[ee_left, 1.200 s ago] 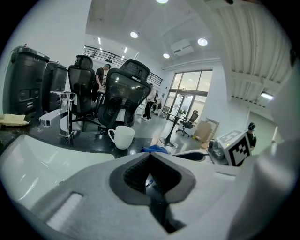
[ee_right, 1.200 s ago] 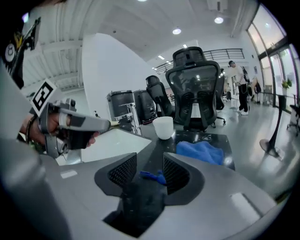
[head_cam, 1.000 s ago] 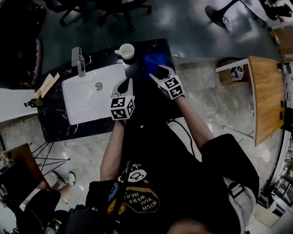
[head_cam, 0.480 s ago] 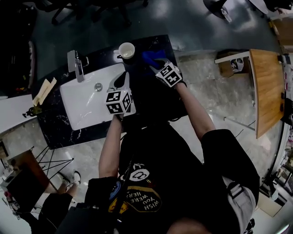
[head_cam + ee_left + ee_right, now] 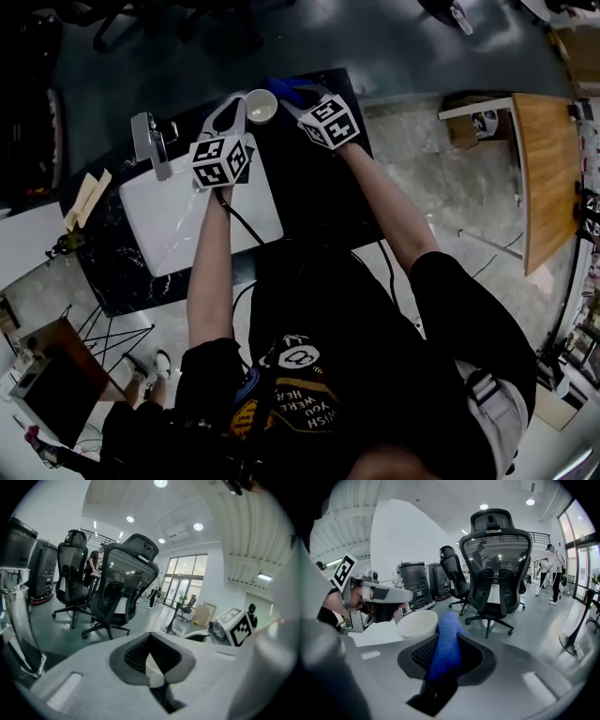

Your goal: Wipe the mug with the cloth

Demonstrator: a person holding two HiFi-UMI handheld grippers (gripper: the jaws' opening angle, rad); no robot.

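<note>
The white mug [image 5: 261, 105] stands at the far edge of the black counter [image 5: 319, 202]. My left gripper [image 5: 232, 111] reaches it from the left. In the left gripper view a white part of the mug [image 5: 155, 671] is pinched between the jaws of the left gripper [image 5: 152, 657]. My right gripper [image 5: 289, 96] is just right of the mug, shut on the blue cloth [image 5: 281, 87]. In the right gripper view the cloth [image 5: 442, 660] stands up between the jaws of the right gripper [image 5: 447, 641], its top beside the mug [image 5: 417, 623], with the left gripper [image 5: 389, 595] over the mug's rim.
A white sink basin [image 5: 169, 220] with a metal faucet [image 5: 150, 139] fills the counter's left part. Wooden pieces [image 5: 82, 195] lie at its left end. Office chairs [image 5: 497, 573] stand beyond the counter, and a wooden table [image 5: 544, 178] is off to the right.
Both grippers moved away from me to the mug at the far counter edge. The right one took the blue cloth up off the counter; the left one closed on the mug.
</note>
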